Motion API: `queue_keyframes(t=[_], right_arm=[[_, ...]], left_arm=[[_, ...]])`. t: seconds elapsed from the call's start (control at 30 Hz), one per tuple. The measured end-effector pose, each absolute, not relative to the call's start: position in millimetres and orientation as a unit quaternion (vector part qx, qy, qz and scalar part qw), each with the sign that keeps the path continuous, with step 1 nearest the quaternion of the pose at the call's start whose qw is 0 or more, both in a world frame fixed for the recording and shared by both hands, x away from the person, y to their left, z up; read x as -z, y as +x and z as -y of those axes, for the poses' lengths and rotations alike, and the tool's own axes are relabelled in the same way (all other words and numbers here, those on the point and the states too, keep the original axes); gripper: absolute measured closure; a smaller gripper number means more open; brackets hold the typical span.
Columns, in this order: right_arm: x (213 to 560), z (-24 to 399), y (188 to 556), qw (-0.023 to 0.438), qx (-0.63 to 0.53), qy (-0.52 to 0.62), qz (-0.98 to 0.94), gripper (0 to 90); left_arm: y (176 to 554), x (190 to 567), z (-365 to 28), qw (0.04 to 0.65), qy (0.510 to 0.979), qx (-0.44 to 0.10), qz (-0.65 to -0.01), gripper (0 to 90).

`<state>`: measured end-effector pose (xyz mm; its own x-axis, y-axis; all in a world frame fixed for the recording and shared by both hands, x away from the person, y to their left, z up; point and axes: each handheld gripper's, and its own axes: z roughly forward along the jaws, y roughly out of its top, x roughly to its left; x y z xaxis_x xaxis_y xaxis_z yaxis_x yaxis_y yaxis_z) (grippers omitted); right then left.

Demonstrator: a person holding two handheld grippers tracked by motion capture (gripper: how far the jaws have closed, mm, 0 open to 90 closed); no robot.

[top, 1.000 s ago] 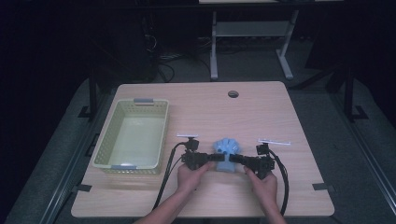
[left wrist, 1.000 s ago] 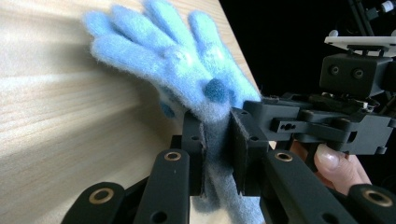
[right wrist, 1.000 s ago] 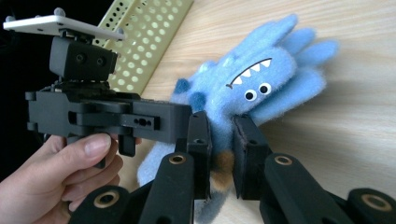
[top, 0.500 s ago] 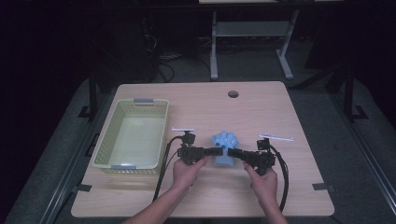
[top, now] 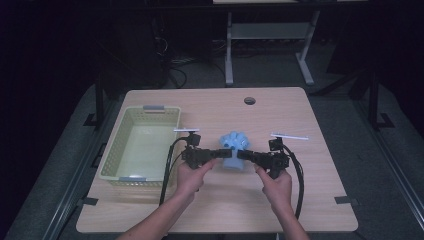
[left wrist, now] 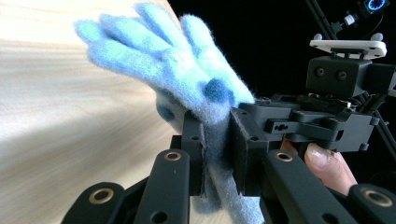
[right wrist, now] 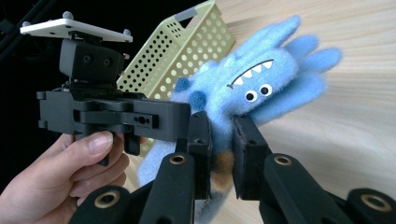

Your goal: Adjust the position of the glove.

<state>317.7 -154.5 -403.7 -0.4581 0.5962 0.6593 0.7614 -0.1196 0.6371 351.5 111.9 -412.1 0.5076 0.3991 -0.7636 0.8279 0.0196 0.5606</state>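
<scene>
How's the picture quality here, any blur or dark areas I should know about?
High view: the table is evenly lit and sharp, the room beyond it nearly black. Left gripper view: the blue plush toy is crisp, while the tabletop behind streaks with motion blur and washes out pale at the upper left. Right gripper view: the toy's face is sharp, the green basket readable, the wood grain smeared.

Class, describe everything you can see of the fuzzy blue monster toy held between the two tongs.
The fuzzy blue plush monster toy looks like soft fleece, with pale blue finger-like lobes, darker blue round nubs, two white googly eyes and a stitched mouth with white teeth. It is gripped from both sides: the left tongs and the right tongs are each shut on its lower edge. It hangs between them over the light wooden table, right of the pale green perforated plastic basket.
</scene>
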Motion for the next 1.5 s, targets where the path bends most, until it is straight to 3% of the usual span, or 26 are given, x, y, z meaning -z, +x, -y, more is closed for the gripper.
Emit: queue_keyframes(t=[1.5], right_arm=[[361.9, 74.0, 357.1, 0.105, 0.55, -0.468, 0.684, 79.3]], left_arm=[[360.2, 373.6, -194.9, 0.577, 0.645, 0.151, -0.478, 76.5]])
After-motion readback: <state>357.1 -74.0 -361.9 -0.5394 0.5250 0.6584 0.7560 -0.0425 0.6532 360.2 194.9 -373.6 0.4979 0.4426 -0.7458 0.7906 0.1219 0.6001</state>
